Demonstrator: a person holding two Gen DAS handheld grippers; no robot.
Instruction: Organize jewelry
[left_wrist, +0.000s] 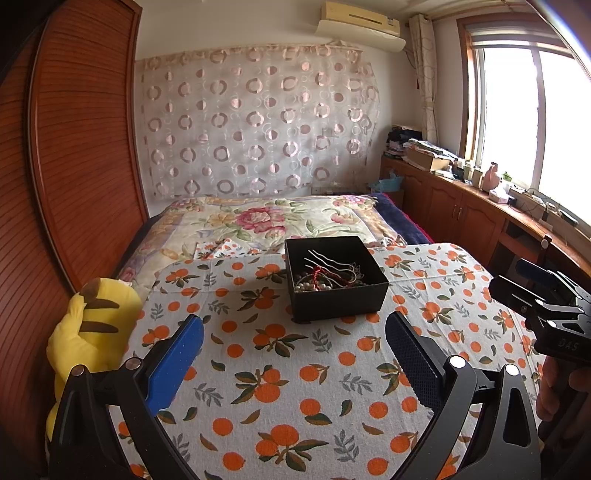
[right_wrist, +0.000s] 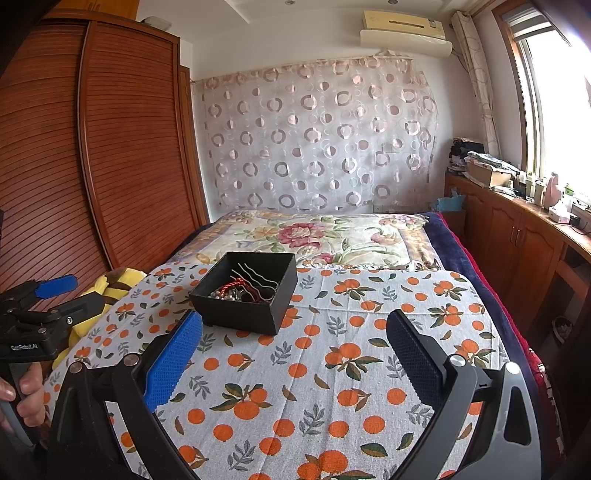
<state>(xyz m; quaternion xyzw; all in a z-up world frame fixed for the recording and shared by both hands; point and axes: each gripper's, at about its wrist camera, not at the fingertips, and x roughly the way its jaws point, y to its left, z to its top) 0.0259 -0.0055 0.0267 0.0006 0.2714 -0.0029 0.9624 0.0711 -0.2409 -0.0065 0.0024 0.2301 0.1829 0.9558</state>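
- Left gripper (left_wrist: 294, 334): jaws spread wide, nothing held, hovering over the cloth (left_wrist: 295, 387) near the box (left_wrist: 338, 295).
- Right gripper (right_wrist: 294, 330): jaws wide apart too, nothing held, box just beyond its left finger.
- Box: black, open top, on the orange-print cloth, far centre of it.
- Jewelry (left_wrist: 325, 278) all inside the box: pearl beads, red cord, wavy silver hairpins (right_wrist: 255, 280), tangled together.
- Yellow plush (left_wrist: 88, 332) at the cloth's left edge, against the wardrobe (left_wrist: 74, 147).
- Floral quilt (right_wrist: 314, 236) beyond the cloth; cabinets (right_wrist: 517, 240) along the right under the window.
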